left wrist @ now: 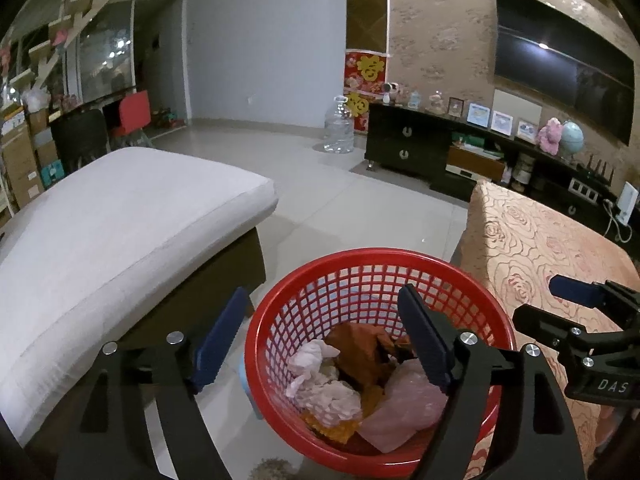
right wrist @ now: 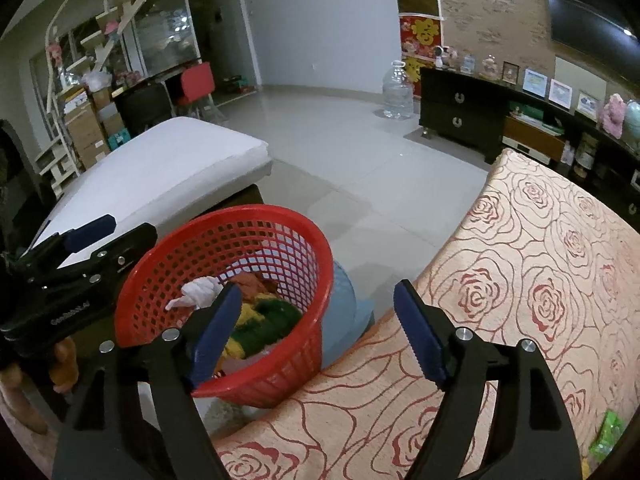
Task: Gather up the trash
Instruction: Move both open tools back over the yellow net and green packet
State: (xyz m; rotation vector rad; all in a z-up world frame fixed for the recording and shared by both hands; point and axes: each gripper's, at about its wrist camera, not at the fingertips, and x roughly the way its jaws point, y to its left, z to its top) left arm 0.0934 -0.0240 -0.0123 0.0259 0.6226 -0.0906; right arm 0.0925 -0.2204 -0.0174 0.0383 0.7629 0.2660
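Trash mostly binned, by the look of it: red plastic mesh basket (left wrist: 376, 280) sits on the floor betw. the white-cushioned seat (left wrist: 120, 208) and the bench w/ rose-patterned cloth (right wrist: 540, 264), and holds a crumpled white tissue (left wrist: 308, 360), brown paper wad (left wrist: 360, 352), pale pink plastic bag (left wrist: 404, 412) plus yellow-green bits (right wrist: 264, 320). Left gripper (left wrist: 324, 344) hangs over the basket, jaws apart, nothing betw. them. Right gripper (right wrist: 316, 328) is likewise spread and empty, over the basket's edge and the bench. Left to do, prob.: a green wrapper-like scrap (right wrist: 606, 436) at the bench's near right edge, cut off by the lens rim, so hard to ID. Basket bottom and floor behind it are hidden.
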